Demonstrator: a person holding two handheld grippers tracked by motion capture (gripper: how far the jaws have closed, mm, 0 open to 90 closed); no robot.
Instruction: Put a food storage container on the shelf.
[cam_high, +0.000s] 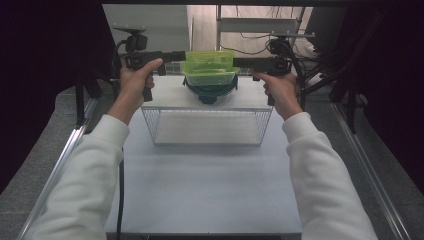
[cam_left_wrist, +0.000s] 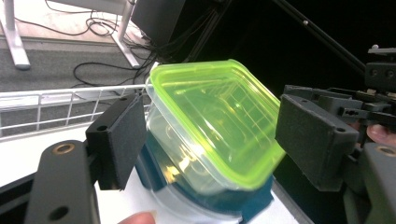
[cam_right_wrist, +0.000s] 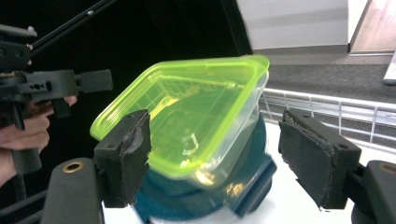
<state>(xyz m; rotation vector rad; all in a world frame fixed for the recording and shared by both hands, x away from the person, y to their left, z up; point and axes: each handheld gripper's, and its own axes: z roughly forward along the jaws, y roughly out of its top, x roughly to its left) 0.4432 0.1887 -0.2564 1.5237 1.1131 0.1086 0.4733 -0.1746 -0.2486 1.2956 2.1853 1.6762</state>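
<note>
A white table (cam_high: 210, 185) runs from 6 o'clock toward the centre of the high view. Grey floor (cam_high: 30, 175) lies at 8 and 4 o'clock, with metal rails (cam_high: 65, 155) along the table's sides. Black curtains (cam_high: 45, 45) close off 9 to 10 and 2 to 3 o'clock. At 12 o'clock sit a pale wall (cam_high: 150, 17), wood flooring (cam_high: 202, 25) and tangled cables (cam_high: 255, 42).

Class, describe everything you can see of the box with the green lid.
The box is clear plastic with a translucent lime-green lid, shut, roughly square with rounded corners. It sits tilted on a round clear container with a teal lid, beyond the wire basket. Both tools, left and right, flank it with jaws open; contact is unclear.
</note>
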